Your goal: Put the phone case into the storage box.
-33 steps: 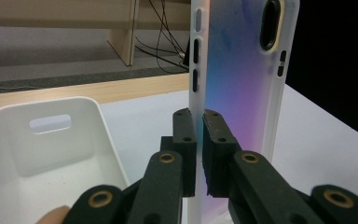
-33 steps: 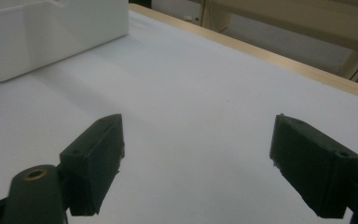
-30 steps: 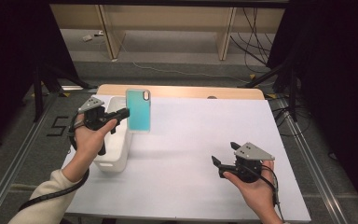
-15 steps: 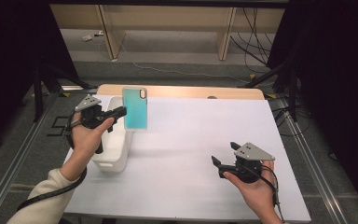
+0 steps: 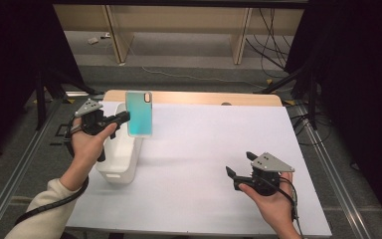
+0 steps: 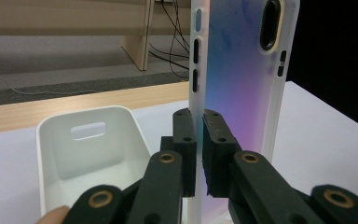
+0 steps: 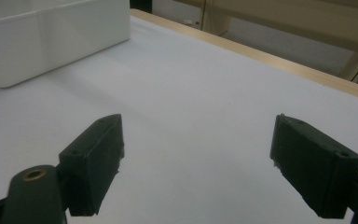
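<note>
Left gripper point(image 6: 198, 140) pinching phone case point(image 6: 242, 84) edge

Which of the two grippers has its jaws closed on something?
The left gripper, at the table's left above the white bin: it clamps the phone case by one edge. The right gripper stands open and empty.

The high view looks forward and down over the surface point(image 5: 204, 149); each tool's close camera shares the white bin point(image 6: 93, 154).

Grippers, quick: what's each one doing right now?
Left gripper: closed on the edge of the phone case, held upright above the white bin.
Right gripper: open, holding nothing, low over the table.
</note>
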